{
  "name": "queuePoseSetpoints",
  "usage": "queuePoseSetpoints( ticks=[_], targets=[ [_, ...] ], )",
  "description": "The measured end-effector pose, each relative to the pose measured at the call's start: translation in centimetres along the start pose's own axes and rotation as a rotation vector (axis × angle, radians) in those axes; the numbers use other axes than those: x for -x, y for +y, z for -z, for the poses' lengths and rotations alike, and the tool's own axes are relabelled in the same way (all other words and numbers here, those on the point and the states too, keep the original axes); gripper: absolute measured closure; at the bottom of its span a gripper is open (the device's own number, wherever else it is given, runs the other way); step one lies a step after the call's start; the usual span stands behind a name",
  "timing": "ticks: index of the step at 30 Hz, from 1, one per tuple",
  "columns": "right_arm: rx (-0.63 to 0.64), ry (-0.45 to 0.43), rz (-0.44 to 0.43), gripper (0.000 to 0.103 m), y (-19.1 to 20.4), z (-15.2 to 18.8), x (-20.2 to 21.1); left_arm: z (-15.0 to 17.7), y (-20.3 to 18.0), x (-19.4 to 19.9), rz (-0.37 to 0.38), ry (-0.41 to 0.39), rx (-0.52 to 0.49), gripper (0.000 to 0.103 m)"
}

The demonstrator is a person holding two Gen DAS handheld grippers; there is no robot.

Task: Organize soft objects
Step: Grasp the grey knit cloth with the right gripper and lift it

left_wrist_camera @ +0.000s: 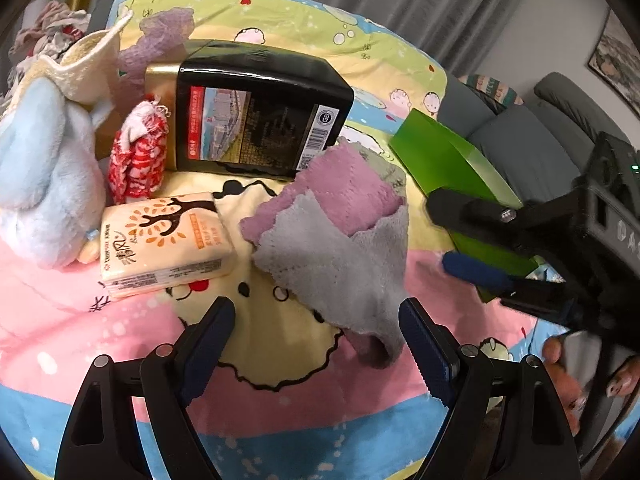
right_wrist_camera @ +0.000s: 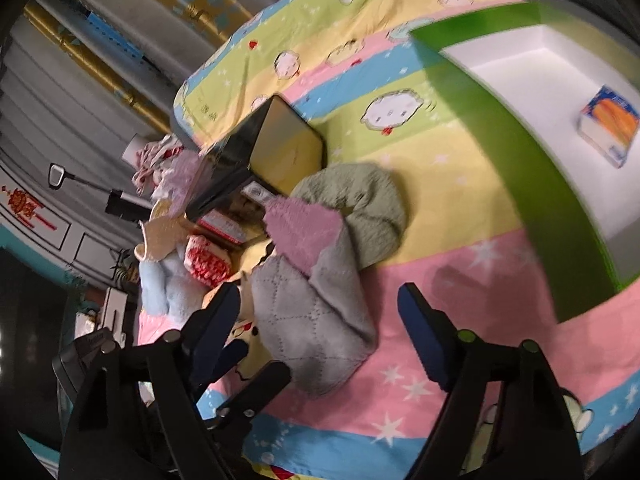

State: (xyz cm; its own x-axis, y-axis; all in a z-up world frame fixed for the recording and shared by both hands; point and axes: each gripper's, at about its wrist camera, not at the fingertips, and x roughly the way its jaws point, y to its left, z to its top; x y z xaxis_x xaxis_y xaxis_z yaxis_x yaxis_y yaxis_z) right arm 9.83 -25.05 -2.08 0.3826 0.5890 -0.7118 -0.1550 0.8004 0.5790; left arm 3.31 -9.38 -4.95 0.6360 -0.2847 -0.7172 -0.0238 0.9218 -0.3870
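Note:
A crumpled grey cloth [left_wrist_camera: 340, 264] folded with a purple cloth [left_wrist_camera: 340, 188] lies mid-bed on the cartoon blanket. My left gripper [left_wrist_camera: 316, 312] hovers open just in front of it, nothing between its fingers. My right gripper [left_wrist_camera: 450, 236] comes in from the right beside the green box [left_wrist_camera: 448, 168]. In the right wrist view the grey cloth [right_wrist_camera: 316, 312] lies under and between the right gripper's [right_wrist_camera: 318, 300] open fingers; the pads do not press it. A grey-green cloth [right_wrist_camera: 360, 200] sits behind. A blue plush [left_wrist_camera: 44, 184], a red-white cloth [left_wrist_camera: 138, 160] and a tissue pack [left_wrist_camera: 164, 240] lie left.
A black box [left_wrist_camera: 260, 108] stands behind the cloths, with a cream cloth [left_wrist_camera: 92, 68] and another purple cloth [left_wrist_camera: 160, 40] beyond. The green box's white inside [right_wrist_camera: 532, 92] holds a small tissue pack [right_wrist_camera: 610, 124]. A person's hand [left_wrist_camera: 568, 380] is at the lower right.

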Motion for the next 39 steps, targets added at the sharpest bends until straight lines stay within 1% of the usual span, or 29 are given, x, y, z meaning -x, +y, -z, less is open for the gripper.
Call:
queuePoseSetpoints(
  ticks=[2,3,4,5,6,7,9,10,11,12,13,14,16,21,27,33,37,39],
  targets=[
    [-0.007,0.036,-0.012,0.022,0.1,0.2,-1.2,-0.1,-0.3,-0.2,0.01,0.0,-0.007,0.019],
    [-0.011,0.054,-0.014,0.023,0.1,0.2,-1.8,-0.2,-0.5,-0.4,0.02,-0.002,-0.011,0.021],
    [-0.015,0.072,-0.014,0.025,0.1,0.3,-2.6,-0.3,-0.7,-0.6,0.033,0.003,-0.016,0.03],
    [-0.017,0.081,-0.014,0.029,0.1,0.4,-3.0,-0.4,-0.8,-1.2,0.051,0.028,-0.021,0.033],
    [-0.02,0.093,-0.013,0.03,0.1,0.4,-3.5,-0.4,-0.9,-1.8,0.07,0.053,-0.024,0.037],
    [-0.024,0.102,-0.012,0.033,0.1,0.5,-4.0,-0.4,-1.0,-2.2,0.073,0.063,-0.025,0.038],
    [-0.02,0.105,-0.001,0.035,0.1,0.5,-4.7,-0.3,-1.4,-2.5,0.033,0.033,-0.058,0.041],
    [-0.014,0.097,-0.002,0.038,0.2,0.5,-4.8,-0.4,-1.7,-2.6,0.019,0.027,-0.079,0.043],
    [-0.008,0.098,0.002,0.046,0.2,0.5,-4.9,-0.4,-1.8,-2.8,0.017,0.029,-0.087,0.044],
    [-0.002,0.102,0.004,0.051,0.2,0.5,-5.0,-0.5,-1.9,-2.9,0.018,0.027,-0.087,0.045],
    [-0.002,0.106,-0.001,0.061,0.2,0.5,-5.2,-0.6,-1.9,-2.9,0.017,0.023,-0.082,0.047],
    [-0.005,0.112,-0.01,0.069,0.0,0.5,-5.3,-0.7,-1.9,-2.9,0.019,0.022,-0.076,0.048],
    [-0.025,0.102,-0.032,0.074,-0.4,0.4,-5.2,-1.1,-2.2,-2.9,0.013,0.026,-0.097,0.051],
    [0.0,0.041,-0.036,0.075,0.1,0.2,-3.2,-2.0,-3.9,-1.8,0.022,-0.022,-0.154,0.052],
    [0.015,-0.073,-0.044,0.074,0.4,-0.5,0.8,-3.1,-6.7,0.1,0.06,-0.09,-0.228,0.052],
    [-0.015,-0.191,-0.028,0.074,-0.2,-1.3,5.0,-4.3,-10.4,1.0,0.109,-0.125,-0.333,0.052],
    [-0.018,-0.275,-0.017,0.074,-0.7,-2.8,8.5,-5.9,-12.9,1.9,0.15,-0.164,-0.391,0.052],
    [-0.021,-0.307,-0.008,0.074,-0.7,-3.7,9.6,-7.1,-14.2,1.9,0.173,-0.181,-0.407,0.052]
  ],
)
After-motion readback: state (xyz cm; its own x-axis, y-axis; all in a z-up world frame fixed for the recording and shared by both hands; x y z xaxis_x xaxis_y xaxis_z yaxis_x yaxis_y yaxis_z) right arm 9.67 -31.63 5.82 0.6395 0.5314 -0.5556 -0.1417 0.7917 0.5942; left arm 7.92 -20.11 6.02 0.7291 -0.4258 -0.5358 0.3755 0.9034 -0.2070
